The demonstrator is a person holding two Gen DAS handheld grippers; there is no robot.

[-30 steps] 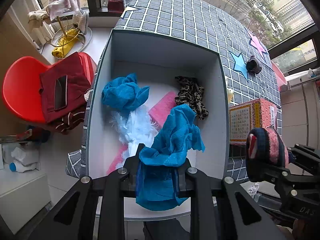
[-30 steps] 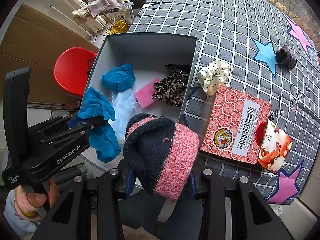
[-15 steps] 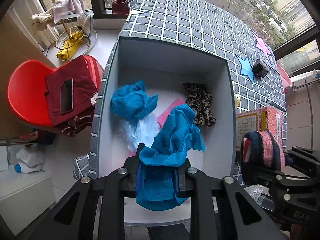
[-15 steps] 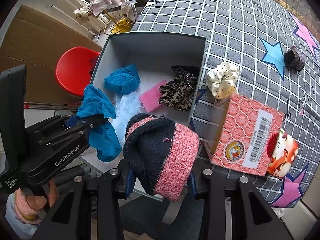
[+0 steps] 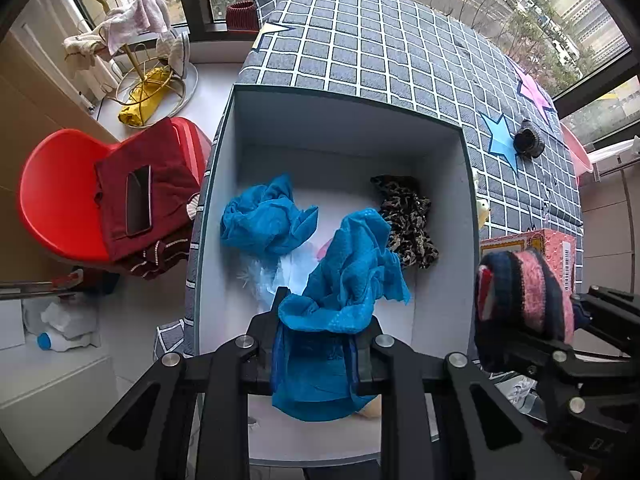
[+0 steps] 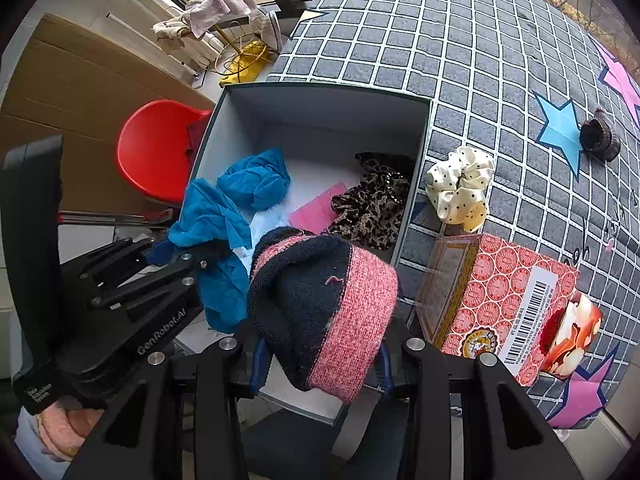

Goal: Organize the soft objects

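Note:
My left gripper point(image 5: 320, 344) is shut on a crumpled blue cloth point(image 5: 348, 280) above the near part of the open white box point(image 5: 344, 120). My right gripper point(image 6: 320, 356) is shut on a navy and pink knit hat point(image 6: 320, 300), held over the box's near right corner point(image 6: 400, 248); the hat point(image 5: 520, 296) also shows at the right of the left wrist view. Inside the box lie another blue cloth point(image 5: 264, 220), a white fluffy piece point(image 5: 296, 272), a pink item point(image 6: 316, 212) and a leopard-print scrunchie point(image 5: 408, 224). A cream dotted scrunchie point(image 6: 460, 184) lies on the checked tablecloth point(image 6: 460, 60).
A red patterned carton point(image 6: 496, 304) stands right of the box with a floral packet point(image 6: 572, 332) beside it. A dark scrunchie point(image 6: 600, 140) lies by a blue star. Left of the table are a red chair point(image 5: 60, 200) with dark red clothes and a gold rack point(image 5: 144, 68).
Both views have slid so the box sits further into frame and more central. The hat has drifted left toward the box. Both grips are unchanged.

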